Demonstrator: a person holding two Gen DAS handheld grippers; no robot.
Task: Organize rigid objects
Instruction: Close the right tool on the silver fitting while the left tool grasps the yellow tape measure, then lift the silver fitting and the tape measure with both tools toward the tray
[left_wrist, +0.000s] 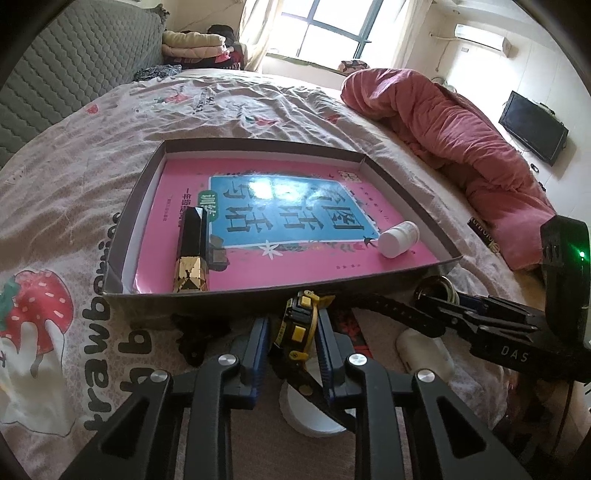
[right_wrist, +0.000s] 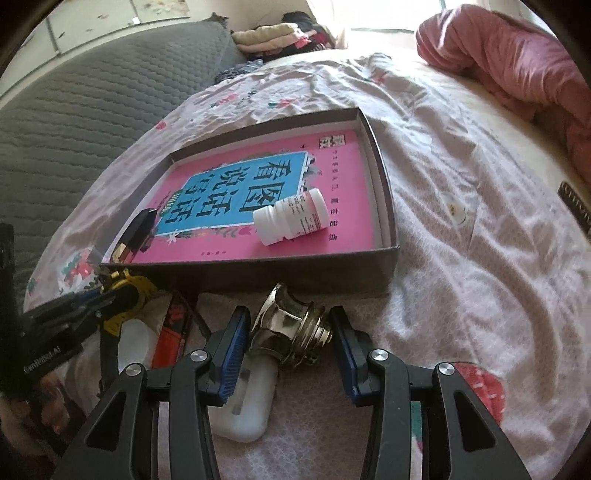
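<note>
Left hand-held gripper (left_wrist: 291, 332): clamped on tape measure (left_wrist: 297, 325) | right hand-held gripper (right_wrist: 288, 332): around metal fitting (right_wrist: 291, 328)

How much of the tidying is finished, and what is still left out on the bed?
Already in the shallow grey cardboard box: a pink book, a black-and-gold faceted tube and a white plastic bottle. In hand: the left gripper clamps a yellow-and-black tape measure; the right gripper straddles a shiny metal fitting, pads apparently apart. Left: a white case and other bits.

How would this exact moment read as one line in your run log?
left gripper: shut on tape measure | right gripper: open around metal fitting | tray: book, white bottle, black-gold case
</note>
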